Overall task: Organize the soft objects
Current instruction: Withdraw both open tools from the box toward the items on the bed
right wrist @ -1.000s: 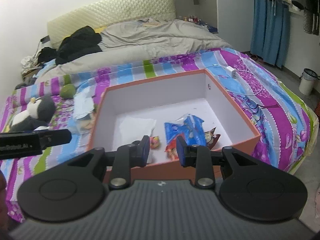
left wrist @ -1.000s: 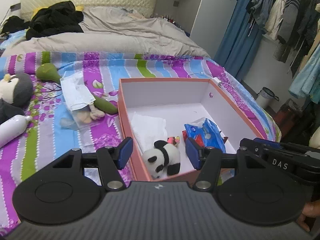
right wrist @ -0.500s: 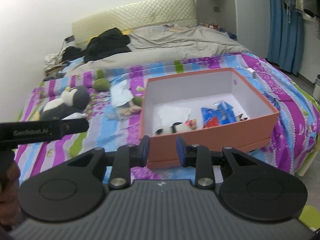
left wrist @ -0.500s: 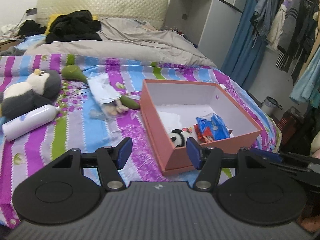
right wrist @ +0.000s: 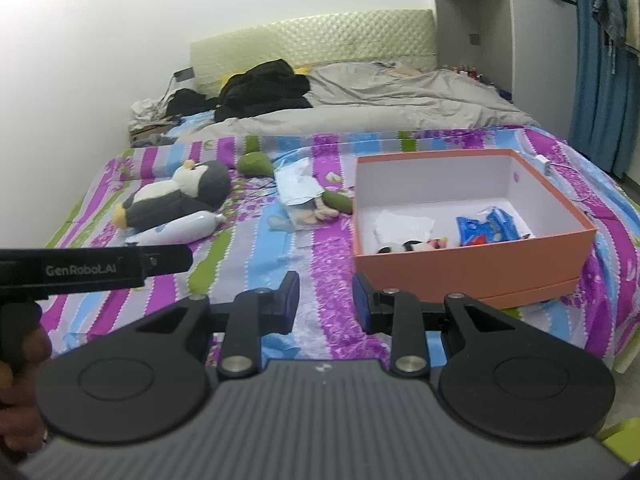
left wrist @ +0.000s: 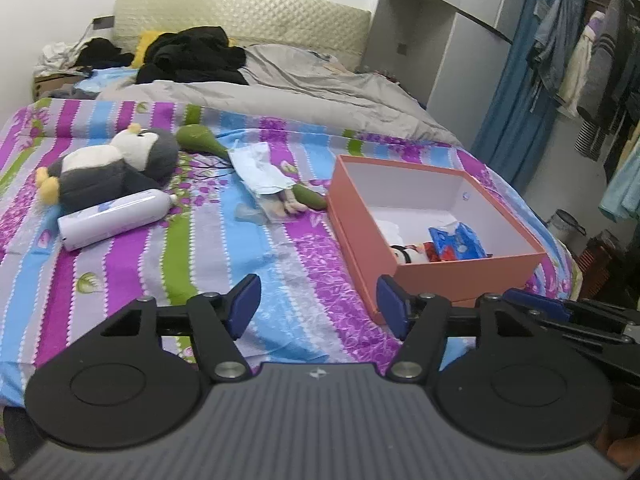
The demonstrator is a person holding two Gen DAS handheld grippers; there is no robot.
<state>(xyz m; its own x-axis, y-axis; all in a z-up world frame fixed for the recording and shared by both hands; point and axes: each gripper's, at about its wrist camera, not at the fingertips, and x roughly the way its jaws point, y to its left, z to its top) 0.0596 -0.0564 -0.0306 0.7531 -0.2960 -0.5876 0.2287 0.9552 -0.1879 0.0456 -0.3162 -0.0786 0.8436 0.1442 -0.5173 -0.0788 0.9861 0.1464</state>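
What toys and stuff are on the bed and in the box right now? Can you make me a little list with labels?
box: orange box, open, on the striped bedspread
in box: small panda plush, blue packet, white cloth
on bed, outside box: penguin plush, white bottle beside it, green plush, clear bag with small things inside
left gripper: open, empty, above the bedspread
right gripper: open, empty, in front of the box
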